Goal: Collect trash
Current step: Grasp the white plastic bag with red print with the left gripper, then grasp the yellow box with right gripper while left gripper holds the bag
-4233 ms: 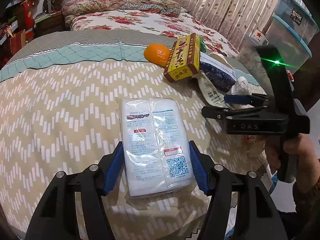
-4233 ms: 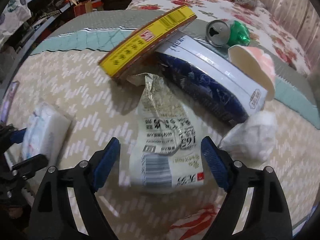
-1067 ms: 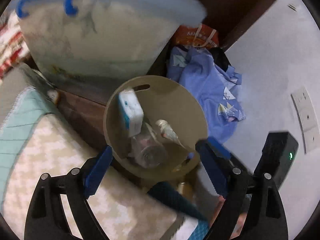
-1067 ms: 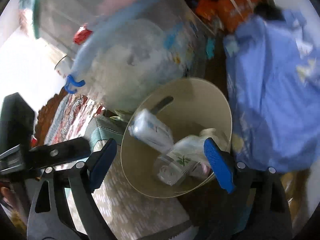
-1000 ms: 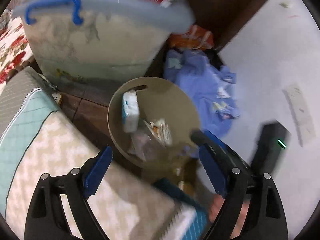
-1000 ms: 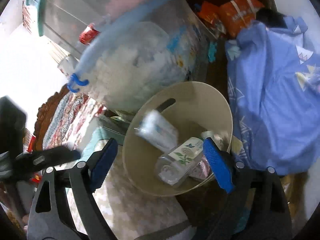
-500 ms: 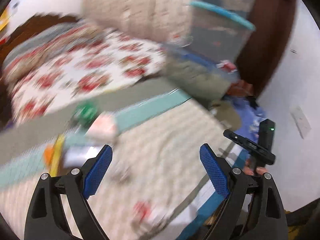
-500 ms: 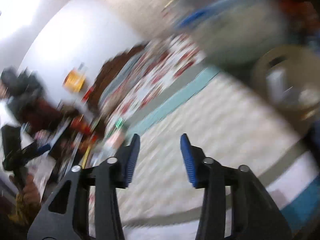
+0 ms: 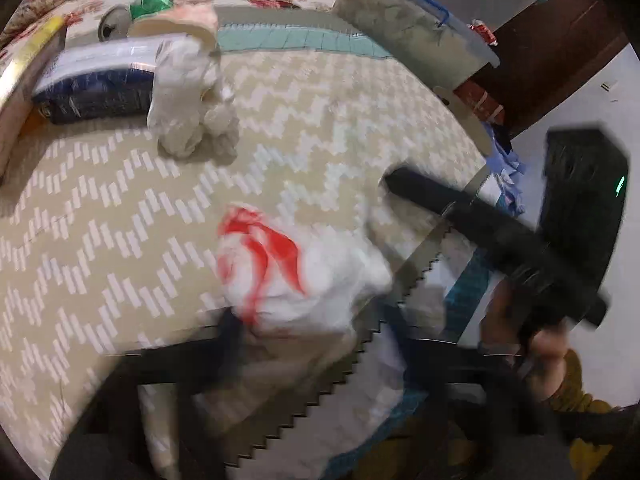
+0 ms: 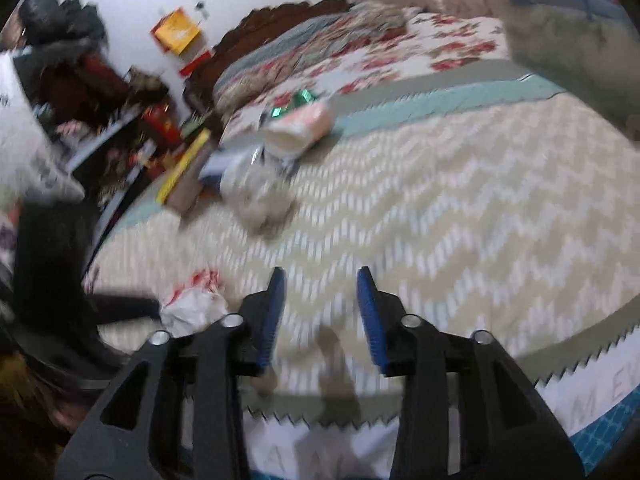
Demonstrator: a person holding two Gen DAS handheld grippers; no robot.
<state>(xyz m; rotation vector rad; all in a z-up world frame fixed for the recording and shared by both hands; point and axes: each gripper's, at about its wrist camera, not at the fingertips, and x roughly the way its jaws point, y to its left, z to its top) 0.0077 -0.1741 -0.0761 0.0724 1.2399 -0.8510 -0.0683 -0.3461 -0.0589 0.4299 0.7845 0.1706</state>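
both hands have swung back from the bin, where the pack and the wrapper now lie, to the bed, so two pieces are collected. the left claw has just been closing around a crumpled white and red bag at the bed's near edge, though blur hides whether it grips; the right claw has just been opening and stands partly open and empty. a white wad, blue packet, cup and can wait farther up the bed; the bin is out of view
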